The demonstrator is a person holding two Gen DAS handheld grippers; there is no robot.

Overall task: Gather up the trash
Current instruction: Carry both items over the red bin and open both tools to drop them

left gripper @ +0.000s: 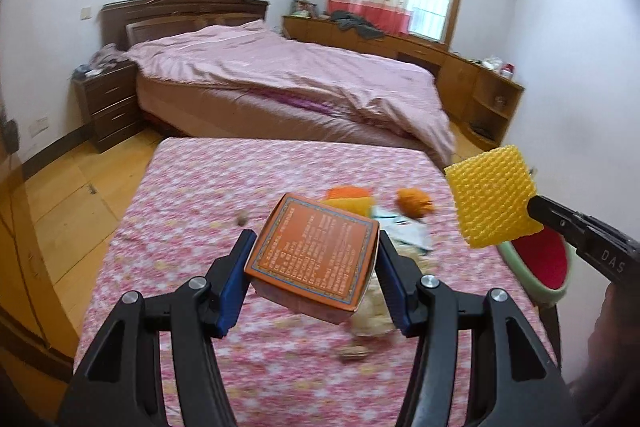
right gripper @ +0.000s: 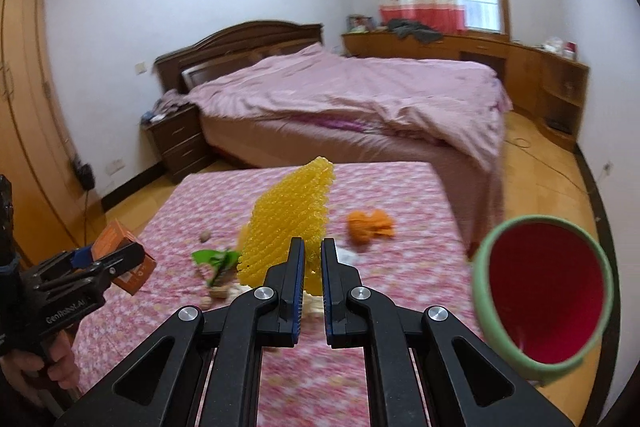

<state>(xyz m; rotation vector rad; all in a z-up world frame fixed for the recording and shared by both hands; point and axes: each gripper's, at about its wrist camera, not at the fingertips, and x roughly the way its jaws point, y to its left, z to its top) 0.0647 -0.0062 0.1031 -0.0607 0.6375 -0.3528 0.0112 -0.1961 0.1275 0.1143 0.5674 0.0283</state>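
Observation:
My left gripper (left gripper: pixel 316 259) is shut on an orange printed carton (left gripper: pixel 312 259) and holds it above the pink floral table (left gripper: pixel 192 187); the carton also shows in the right wrist view (right gripper: pixel 120 247). My right gripper (right gripper: pixel 313 251) is shut on a yellow foam net (right gripper: pixel 292 223), lifted above the table; the net also shows in the left wrist view (left gripper: pixel 492 199). A green bin with a red inside (right gripper: pixel 544 291) stands at the table's right edge. Orange foam (right gripper: pixel 370 223), a green wrapper (right gripper: pixel 212 259) and nut shells (right gripper: pixel 218 293) lie on the table.
A bed with a pink cover (right gripper: pixel 360 99) stands behind the table, with a dark nightstand (right gripper: pixel 176 139) to its left. A wooden wardrobe (right gripper: pixel 24 107) is on the left and a low wooden cabinet (right gripper: pixel 520 67) runs along the far right wall.

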